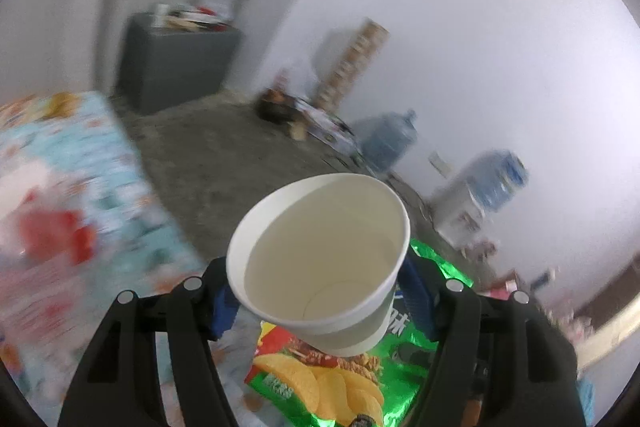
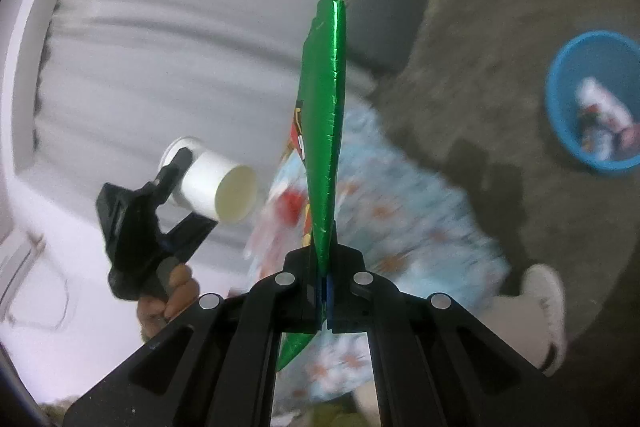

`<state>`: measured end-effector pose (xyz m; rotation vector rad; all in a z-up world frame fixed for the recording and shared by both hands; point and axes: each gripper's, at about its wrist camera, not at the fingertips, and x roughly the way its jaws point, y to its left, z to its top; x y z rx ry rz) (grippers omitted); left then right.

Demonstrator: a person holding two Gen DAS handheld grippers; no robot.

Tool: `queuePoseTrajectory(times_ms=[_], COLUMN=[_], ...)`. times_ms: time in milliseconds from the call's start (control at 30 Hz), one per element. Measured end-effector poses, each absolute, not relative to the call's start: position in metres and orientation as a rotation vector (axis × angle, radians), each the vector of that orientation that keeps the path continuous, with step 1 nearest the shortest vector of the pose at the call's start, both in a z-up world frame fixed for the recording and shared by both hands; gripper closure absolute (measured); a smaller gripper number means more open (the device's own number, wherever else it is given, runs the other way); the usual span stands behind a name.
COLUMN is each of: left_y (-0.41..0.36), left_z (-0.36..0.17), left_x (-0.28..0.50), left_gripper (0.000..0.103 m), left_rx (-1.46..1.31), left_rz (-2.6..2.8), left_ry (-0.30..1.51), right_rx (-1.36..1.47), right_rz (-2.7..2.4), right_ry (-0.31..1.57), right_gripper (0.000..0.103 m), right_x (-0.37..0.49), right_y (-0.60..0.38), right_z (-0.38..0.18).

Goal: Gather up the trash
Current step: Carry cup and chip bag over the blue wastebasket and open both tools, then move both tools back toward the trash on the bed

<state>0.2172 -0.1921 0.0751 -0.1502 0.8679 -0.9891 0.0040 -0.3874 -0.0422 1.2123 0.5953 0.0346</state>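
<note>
Now, through your left wrist camera, your left gripper [image 1: 320, 301] is clamped on a white paper cup [image 1: 320, 259], its blue pads pressed against the cup's sides. The cup is tilted with its mouth toward the lens, and nothing shows inside it. Just below the cup lies a green chip bag [image 1: 340, 383], printed with chips. To the left of the cup spreads a blurred, light blue patterned cloth [image 1: 76, 195]. Beyond the cup the floor [image 1: 224, 155] is grey and rough; a grey cabinet [image 1: 176, 61] with clutter on top stands against the white wall, and two blue water jugs [image 1: 390, 139] stand to the cup's upper right.

Through your right wrist camera, your right gripper [image 2: 324, 297] is pinched narrow on the chip bag [image 2: 326, 115], which stands edge-on straight up from the fingers. Left of the bag, your left gripper [image 2: 184, 187] shows with the paper cup [image 2: 218, 189] held sideways, mouth toward the bag. Far right of the bag, a blue basin [image 2: 560, 99] sits on the floor with a few blurred wrappers inside. Behind the bag is the patterned cloth [image 2: 400, 195], and a white shoe [image 2: 546, 311] shows at lower right.
</note>
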Motion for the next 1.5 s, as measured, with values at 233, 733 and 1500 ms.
queuePoseTrajectory(times_ms=[233, 733, 1500], left_y=[-0.326, -0.524, -0.416], left_z=[0.036, -0.121, -0.019], left_x=[0.196, 0.201, 0.202], left_gripper=[0.036, 0.017, 0.017], left_rx=[0.129, 0.423, 0.276], left_rz=[-1.12, -1.059, -1.073], left_ry=[0.933, 1.198, 1.056], right_rx=[1.314, 1.554, 1.368], right_rz=[-0.274, -0.69, -0.8], right_ry=[0.593, 0.599, 0.716], right_gripper=[0.103, 0.091, 0.047], right_x=[-0.04, -0.027, -0.044], right_y=[-0.439, -0.529, -0.5], right_z=[-0.082, -0.222, -0.213])
